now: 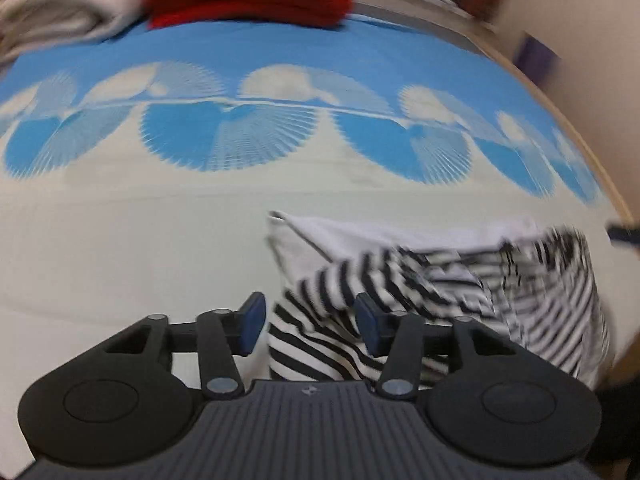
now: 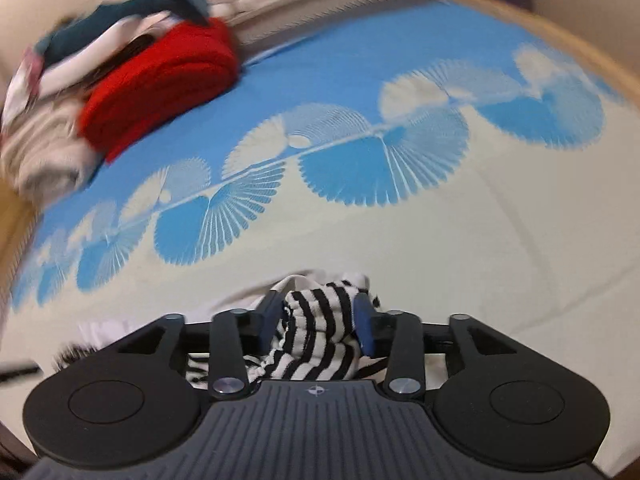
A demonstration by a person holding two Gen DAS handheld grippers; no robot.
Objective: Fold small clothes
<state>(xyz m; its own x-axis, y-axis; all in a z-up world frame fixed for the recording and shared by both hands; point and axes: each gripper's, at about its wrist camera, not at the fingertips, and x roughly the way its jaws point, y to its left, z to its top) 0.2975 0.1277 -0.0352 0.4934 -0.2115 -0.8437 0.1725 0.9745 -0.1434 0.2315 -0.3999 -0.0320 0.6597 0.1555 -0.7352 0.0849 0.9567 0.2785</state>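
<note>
Gripping a bunched fold of the small black-and-white striped cotton garment (image 2: 320, 332), my right gripper (image 2: 320, 320) has its 2 fingers clamped on it. My left gripper (image 1: 306, 326) is spread, the cloth's edge between its pads, not yet pinched. I judge folding barely begun: the garment lies crumpled at the near edge of the blue-and-cream fan-patterned bedsheet (image 1: 160, 240), long axis running left-right
</note>
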